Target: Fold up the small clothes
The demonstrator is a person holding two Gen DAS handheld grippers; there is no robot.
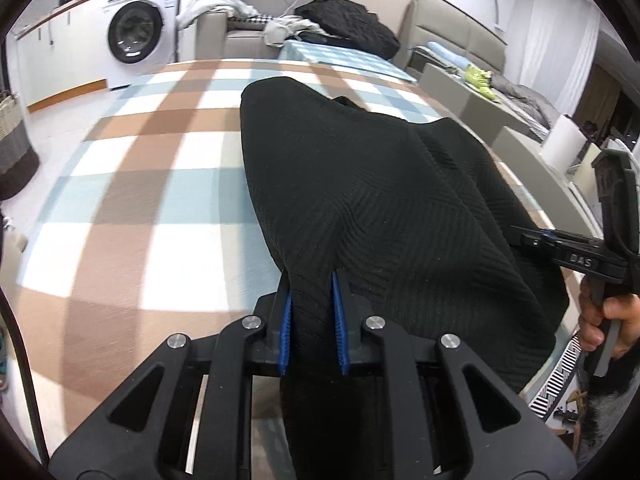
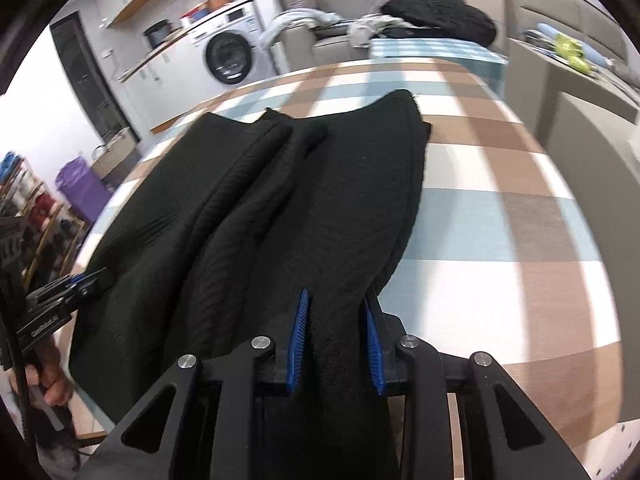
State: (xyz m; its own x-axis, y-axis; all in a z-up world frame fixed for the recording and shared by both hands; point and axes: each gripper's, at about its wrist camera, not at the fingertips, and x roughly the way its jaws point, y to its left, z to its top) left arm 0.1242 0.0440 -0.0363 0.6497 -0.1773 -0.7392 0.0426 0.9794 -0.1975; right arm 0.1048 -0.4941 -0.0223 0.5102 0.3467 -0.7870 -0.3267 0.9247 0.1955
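Black ribbed cloth sits pinched in your left hand-held gripper [image 1: 312,320], and your right hand-held gripper [image 2: 338,344] clamps the same black garment [image 1: 380,200] at its near edge. It lies bunched and creased on the checked table [image 1: 140,200], so I judge the folding barely begun; every fold remains.

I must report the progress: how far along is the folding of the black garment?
Done: both near corners are gripped; the left hand-held gripper and the right hand-held gripper are each shut on the black garment. In hand: its near edge is raised off the checked cloth. Left: no neat fold shows yet; the far end lies rumpled.
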